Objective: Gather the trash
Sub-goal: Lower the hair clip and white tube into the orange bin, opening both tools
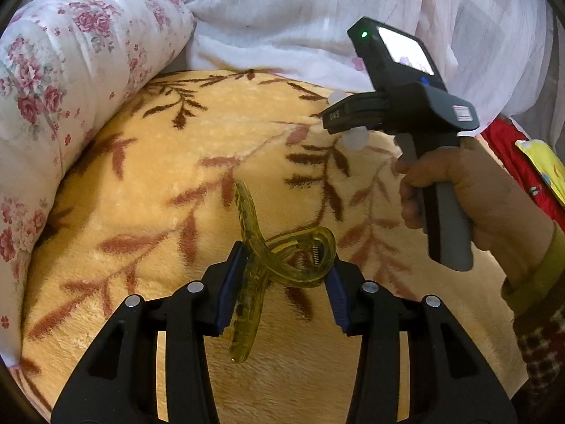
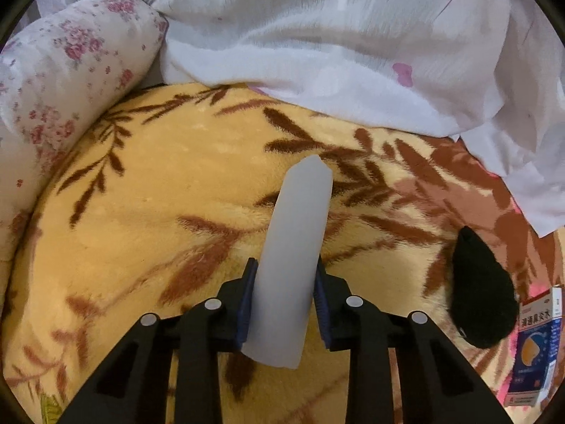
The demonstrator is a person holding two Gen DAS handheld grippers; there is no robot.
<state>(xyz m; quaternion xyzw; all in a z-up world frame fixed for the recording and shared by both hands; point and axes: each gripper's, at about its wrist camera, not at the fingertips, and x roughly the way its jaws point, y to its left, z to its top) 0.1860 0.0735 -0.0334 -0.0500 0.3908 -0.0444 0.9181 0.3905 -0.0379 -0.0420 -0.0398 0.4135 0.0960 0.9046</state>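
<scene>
My left gripper (image 1: 280, 282) is shut on a translucent yellow hair claw clip (image 1: 272, 258), held just above a yellow fleece blanket (image 1: 176, 162) with brown leaf print. My right gripper (image 2: 284, 296) is shut on a long translucent white plastic tube (image 2: 295, 247) that points forward above the same blanket (image 2: 141, 194). The right gripper also shows in the left wrist view (image 1: 348, 120), up and to the right, with the white tube's ends (image 1: 355, 139) showing on either side of its fingers.
A floral bolster pillow (image 1: 60, 81) lies along the left. White bedding (image 2: 317, 42) is heaped at the back. A black sock (image 2: 482, 293) and a medicine box (image 2: 536, 339) lie at the right. A red cloth with a yellow packet (image 1: 542, 166) lies at the far right.
</scene>
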